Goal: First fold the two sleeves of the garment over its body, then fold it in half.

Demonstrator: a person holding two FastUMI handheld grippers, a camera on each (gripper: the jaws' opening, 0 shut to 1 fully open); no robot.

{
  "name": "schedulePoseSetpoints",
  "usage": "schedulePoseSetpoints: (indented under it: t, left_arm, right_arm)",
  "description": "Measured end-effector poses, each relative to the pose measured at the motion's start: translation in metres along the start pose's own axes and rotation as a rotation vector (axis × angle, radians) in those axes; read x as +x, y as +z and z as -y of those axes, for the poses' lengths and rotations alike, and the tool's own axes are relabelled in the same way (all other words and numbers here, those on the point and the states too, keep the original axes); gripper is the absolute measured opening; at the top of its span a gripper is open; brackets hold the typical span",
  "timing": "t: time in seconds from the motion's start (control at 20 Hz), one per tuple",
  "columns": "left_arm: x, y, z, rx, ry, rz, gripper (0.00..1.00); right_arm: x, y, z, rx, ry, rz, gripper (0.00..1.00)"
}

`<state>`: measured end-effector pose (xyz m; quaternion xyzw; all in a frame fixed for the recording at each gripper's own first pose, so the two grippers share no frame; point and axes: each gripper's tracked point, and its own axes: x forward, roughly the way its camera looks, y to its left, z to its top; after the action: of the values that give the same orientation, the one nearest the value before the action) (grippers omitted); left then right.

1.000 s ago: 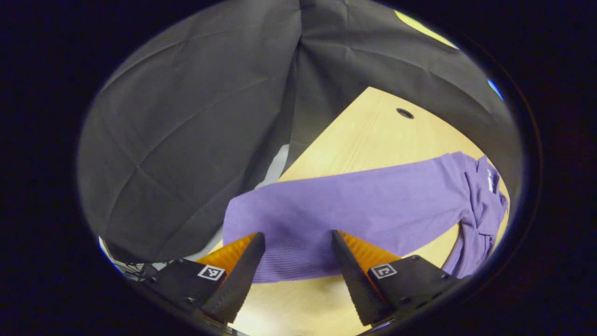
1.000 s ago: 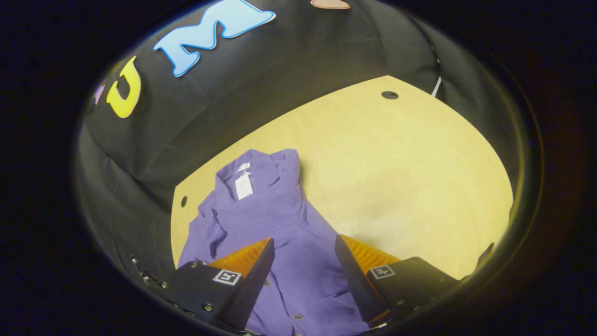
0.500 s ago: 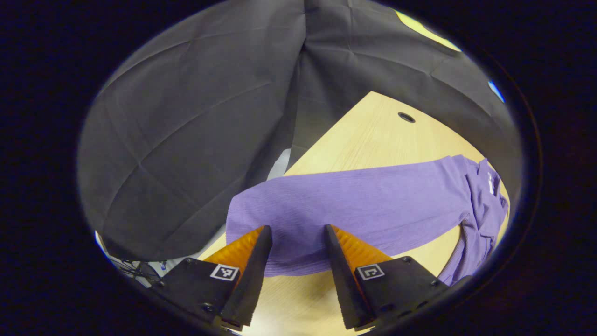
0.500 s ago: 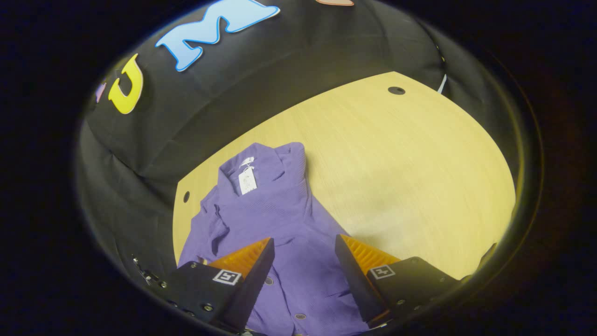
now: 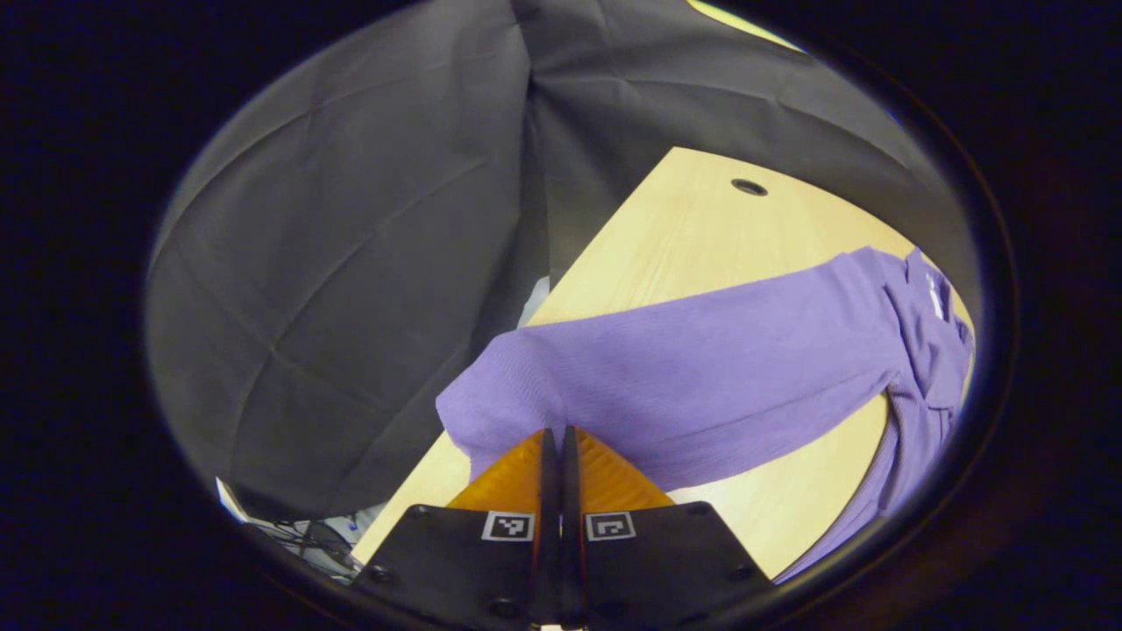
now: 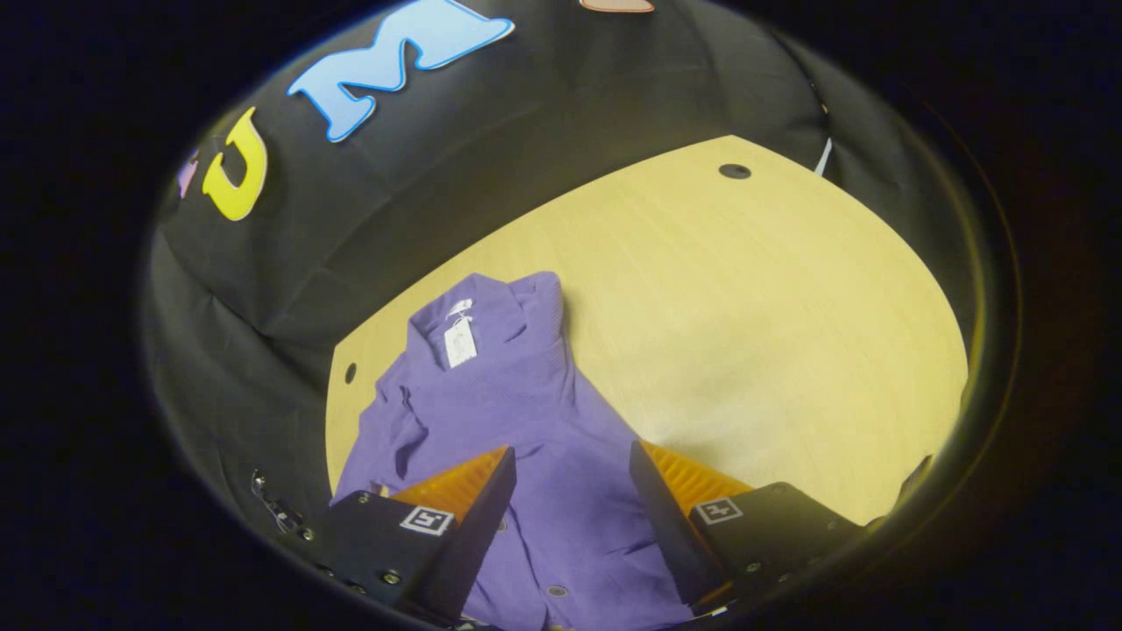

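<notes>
in the left gripper view, the left gripper (image 5: 554,436) has its two fingers pressed together with barely a slit between them, pinching the near edge of a purple sleeve (image 5: 701,368) close to its cuff end. the cloth bunches up and lifts a little where the fingers meet it. from there the sleeve stretches away across the light wooden table (image 5: 701,228) toward the far right, where it joins the rest of the garment (image 5: 929,350), which lies crumpled near the table's edge with a small white tag showing. a round hole (image 5: 749,187) sits in the tabletop beyond the sleeve. the cuff end reaches the table's left edge, next to the black cloth wall (image 5: 351,245).

in the right gripper view, the right gripper (image 6: 571,469) hangs over the garment's (image 6: 517,412) body with its fingers spread wide apart and nothing between them but the purple fabric lying below. whether the fingers touch the cloth cannot be told. the body lies flat on the table (image 6: 745,307), collar at the far end with a white tag (image 6: 457,340) inside it, and small buttons run down the front between the fingers. the fabric on the left side is wrinkled.
</notes>
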<state>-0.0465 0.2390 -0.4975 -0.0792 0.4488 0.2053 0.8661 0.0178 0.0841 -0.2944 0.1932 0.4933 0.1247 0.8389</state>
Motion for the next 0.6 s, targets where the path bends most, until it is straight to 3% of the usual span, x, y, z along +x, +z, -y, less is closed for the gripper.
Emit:
schedulePoseSetpoints:
  t: [0.3, 0.6]
  left_arm:
    - [-0.004, 0.003, 0.008, 0.082, -0.033, -0.024, 0.07]
    - [-0.025, 0.029, 0.024, -0.075, -0.089, 0.054, 0.07]
  right_arm:
    - [-0.007, 0.003, 0.012, 0.022, -0.005, 0.003, 0.84]
    - [-0.004, -0.004, 0.013, 0.025, 0.003, -0.008, 0.84]
